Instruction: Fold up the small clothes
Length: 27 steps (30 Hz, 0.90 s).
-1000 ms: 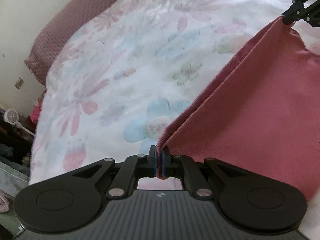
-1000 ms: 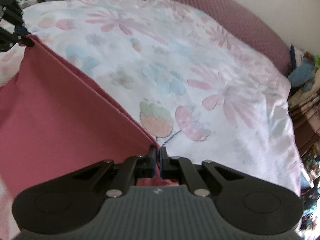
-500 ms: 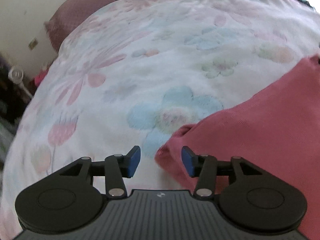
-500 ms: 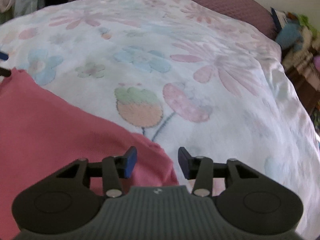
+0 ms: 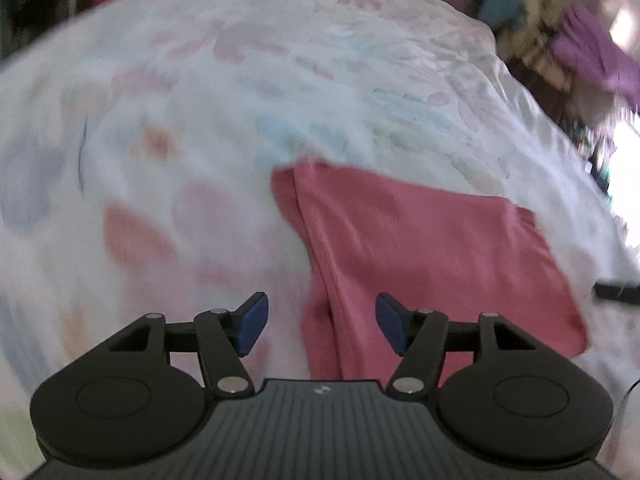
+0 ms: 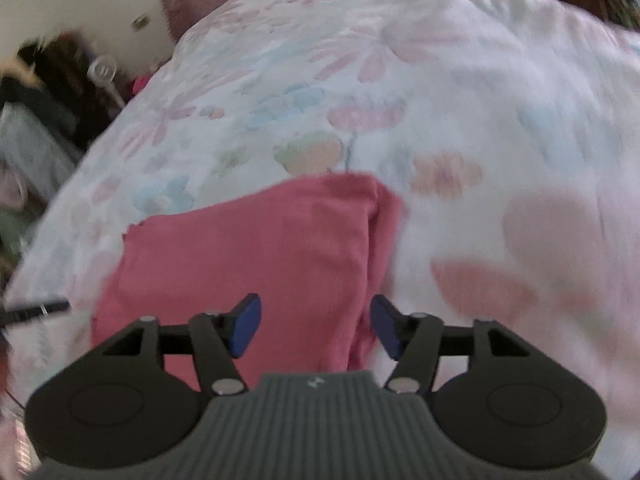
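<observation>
left wrist: floral bedspread [image 5: 168,128], blurred

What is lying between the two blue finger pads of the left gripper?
In the left wrist view, the open left gripper frames the folded pink ribbed garment on the floral bedsheet.

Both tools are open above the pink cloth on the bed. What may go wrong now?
1. The cloth shows an uneven layer along one edge; the next fold may come out crooked.
2. The bedcover is soft, so the left tool or right tool might pinch it together with the cloth.
</observation>
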### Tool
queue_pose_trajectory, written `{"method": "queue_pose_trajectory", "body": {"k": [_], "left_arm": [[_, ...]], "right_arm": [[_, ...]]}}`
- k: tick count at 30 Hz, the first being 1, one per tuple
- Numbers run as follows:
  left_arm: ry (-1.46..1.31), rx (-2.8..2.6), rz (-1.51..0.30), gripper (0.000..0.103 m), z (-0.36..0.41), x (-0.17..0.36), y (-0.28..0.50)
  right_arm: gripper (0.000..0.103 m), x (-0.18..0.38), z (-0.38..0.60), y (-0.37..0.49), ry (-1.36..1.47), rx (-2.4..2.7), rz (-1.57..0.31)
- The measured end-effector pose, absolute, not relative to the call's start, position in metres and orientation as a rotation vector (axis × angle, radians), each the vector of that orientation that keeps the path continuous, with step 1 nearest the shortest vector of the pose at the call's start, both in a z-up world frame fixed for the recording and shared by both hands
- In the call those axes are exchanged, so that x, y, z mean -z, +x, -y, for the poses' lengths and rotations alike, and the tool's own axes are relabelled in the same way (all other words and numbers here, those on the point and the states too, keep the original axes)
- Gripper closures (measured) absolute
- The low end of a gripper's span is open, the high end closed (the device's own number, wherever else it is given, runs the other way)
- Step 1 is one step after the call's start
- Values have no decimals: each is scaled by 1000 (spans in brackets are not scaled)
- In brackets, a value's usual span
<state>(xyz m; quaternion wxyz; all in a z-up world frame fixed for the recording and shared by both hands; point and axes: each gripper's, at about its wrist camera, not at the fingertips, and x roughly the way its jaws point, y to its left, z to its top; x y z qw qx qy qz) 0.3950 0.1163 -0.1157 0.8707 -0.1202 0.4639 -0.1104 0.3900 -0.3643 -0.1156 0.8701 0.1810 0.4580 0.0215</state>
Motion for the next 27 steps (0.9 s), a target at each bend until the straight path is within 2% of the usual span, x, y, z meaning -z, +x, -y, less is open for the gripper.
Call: {"method": "queue_pose_trajectory", "body": {"k": [5,6,10,11,12,13,14,15,16,20,23,27], "left_arm": [[-508,218,-997,31,-131,156,363],[-538,219,-1002,35,-131,164,359],[-664,217,-1013,66,-132,179,357],[-687,219,-1015,71,-131,182,359],[-687,209,-1020,83,-129,185,361],[-676,198,-1019,95,-126,186,364],[-670,192,-1013,95,-125,185,365],[-670,186,-993,96,-124,181,365],[-676,184,-958,96,-126,175,364],[-642,189,-900,97,-133,150,364],[-511,154,-970,97,-127,160,368],[-456,109,-1021,97,-120,183,366]], "right_arm": [[47,152,381,338,614,-6,-974],[49,159,384,327,670,-1,-961],[50,179,391,305,786,13,-929],[53,183,394,302,828,13,-915],[62,189,396,299,881,14,-897],[66,196,400,299,940,19,-889],[77,202,402,299,995,22,-883],[94,208,404,298,1062,9,-868],[99,209,407,298,1099,-6,-854],[101,181,413,292,1009,0,-784],[101,181,408,295,908,11,-871],[102,208,402,294,875,60,-946]]}}
